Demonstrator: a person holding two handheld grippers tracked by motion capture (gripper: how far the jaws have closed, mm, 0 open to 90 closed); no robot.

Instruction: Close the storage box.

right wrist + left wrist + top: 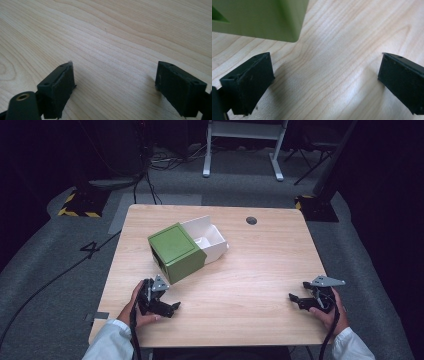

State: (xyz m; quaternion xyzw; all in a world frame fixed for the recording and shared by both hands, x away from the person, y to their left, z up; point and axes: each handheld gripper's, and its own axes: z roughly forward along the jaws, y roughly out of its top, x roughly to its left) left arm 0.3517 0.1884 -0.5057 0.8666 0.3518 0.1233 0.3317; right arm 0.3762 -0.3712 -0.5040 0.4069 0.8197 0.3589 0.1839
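Two grippers rest low on a light wooden table (260, 270), one in each hand of a person in white sleeves, at the bottom of the high view. The left gripper (167, 309) is at the lower left of that frame, held by the left hand (134, 307), and it sits just below a green box (176, 252). Its jaws stand wide apart with only bare wood between them and they hold nothing. In the left gripper view the corner of the green box (262, 18) fills the upper left, near the left jaw but apart from it.

The green box is left of the middle of the high view, turned at an angle. A white drawer (210, 239) sticks out of it toward the upper right, and it is open on top.

The right gripper (299, 300) is at the lower right of the high view, in the right hand (331, 312), well apart from the box. Its jaws are also spread wide over the bare table (112, 37) and grip nothing.
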